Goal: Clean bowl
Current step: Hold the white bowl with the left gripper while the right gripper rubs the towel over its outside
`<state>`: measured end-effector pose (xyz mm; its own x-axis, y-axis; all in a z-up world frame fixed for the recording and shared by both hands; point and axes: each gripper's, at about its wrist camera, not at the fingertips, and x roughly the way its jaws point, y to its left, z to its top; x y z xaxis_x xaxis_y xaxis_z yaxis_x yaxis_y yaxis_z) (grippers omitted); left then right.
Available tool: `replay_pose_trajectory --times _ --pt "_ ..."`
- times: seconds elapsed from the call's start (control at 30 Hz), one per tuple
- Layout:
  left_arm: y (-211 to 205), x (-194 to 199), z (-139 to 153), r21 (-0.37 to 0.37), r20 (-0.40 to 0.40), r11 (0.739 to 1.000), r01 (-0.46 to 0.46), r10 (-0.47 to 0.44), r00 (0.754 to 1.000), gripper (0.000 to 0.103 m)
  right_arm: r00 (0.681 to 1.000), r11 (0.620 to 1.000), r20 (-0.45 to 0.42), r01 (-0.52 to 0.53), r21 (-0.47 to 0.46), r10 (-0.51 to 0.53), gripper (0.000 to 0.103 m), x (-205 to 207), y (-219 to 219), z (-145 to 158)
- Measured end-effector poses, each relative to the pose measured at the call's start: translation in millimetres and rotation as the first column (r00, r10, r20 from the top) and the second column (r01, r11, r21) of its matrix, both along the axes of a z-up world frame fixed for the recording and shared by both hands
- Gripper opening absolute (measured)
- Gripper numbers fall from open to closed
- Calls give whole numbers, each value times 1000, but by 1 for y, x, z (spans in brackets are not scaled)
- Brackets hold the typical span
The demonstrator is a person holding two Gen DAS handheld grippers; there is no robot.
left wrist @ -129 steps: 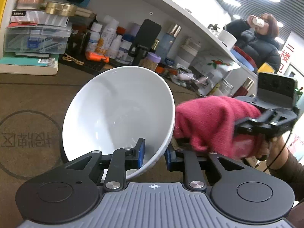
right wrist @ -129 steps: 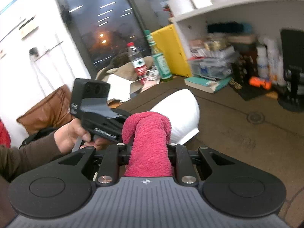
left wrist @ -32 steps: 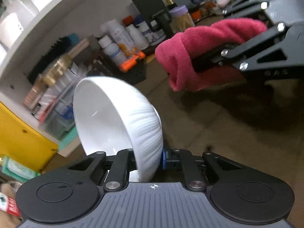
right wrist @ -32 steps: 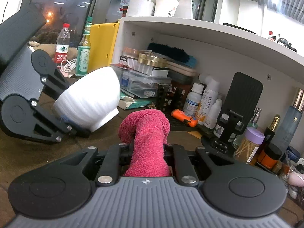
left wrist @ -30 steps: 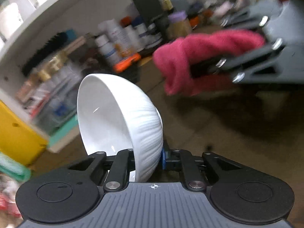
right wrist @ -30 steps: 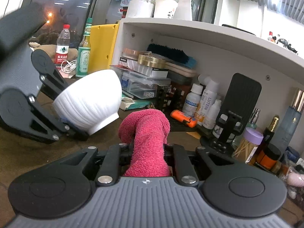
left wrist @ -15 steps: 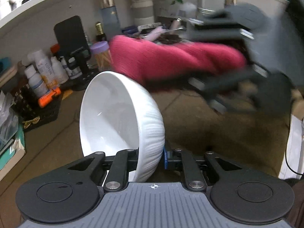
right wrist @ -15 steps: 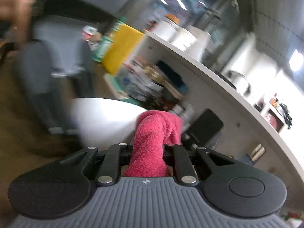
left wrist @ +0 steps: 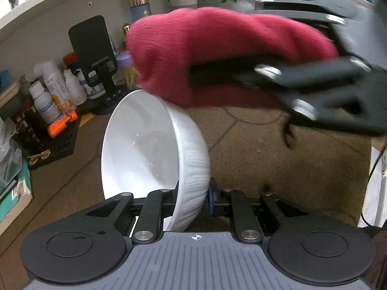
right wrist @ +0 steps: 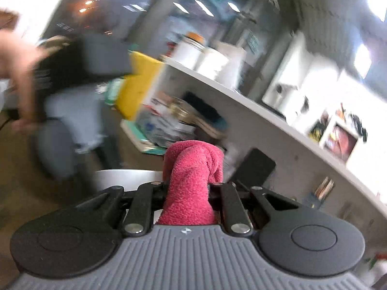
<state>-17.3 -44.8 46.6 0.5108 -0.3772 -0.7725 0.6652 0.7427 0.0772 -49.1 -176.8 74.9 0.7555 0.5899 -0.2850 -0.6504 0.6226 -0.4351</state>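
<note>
Left gripper (left wrist: 191, 197) is clamped on the white bowl (left wrist: 150, 145), pinching its wall near the bottom edge so it's tipped on its side, opening facing left. Right gripper (right wrist: 187, 188) is squeezed tight around a bunched red cloth (left wrist: 217, 58), which sits right at the bowl's upper rim. Behind that, 1 black phone stand (left wrist: 93, 53) and bottles (left wrist: 55, 89) under the shelf (left wrist: 72, 4).

One white bowl (left wrist: 154, 149), one red cloth (left wrist: 217, 55), two grippers; at ten o'clock, four white bottles (left wrist: 58, 89), one black stand (left wrist: 93, 50).
</note>
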Motion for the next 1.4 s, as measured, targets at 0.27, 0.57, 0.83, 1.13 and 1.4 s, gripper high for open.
replay_pose_trajectory --times 0.27,0.57,0.83,1.13,1.4 --pt "12 19 -16 22 74 1000 -9 8 997 67 985 993 -141 105 50 -97 17 51 -3 -31" --pt "14 21 -19 -13 11 1000 -17 18 1000 25 983 988 -147 121 93 -107 17 53 -14 -49" --pt "18 -1 -10 -68 -35 996 -54 52 998 22 1000 996 15 -23 -84 25 18 -1 3 -34" --pt "20 -17 -9 -67 -26 997 -44 42 999 22 970 950 21 -234 -208 243 18 -104 0 -29" --pt "22 -12 -3 -63 -29 997 -40 38 999 21 998 997 19 -56 -54 57 18 -37 6 -10"
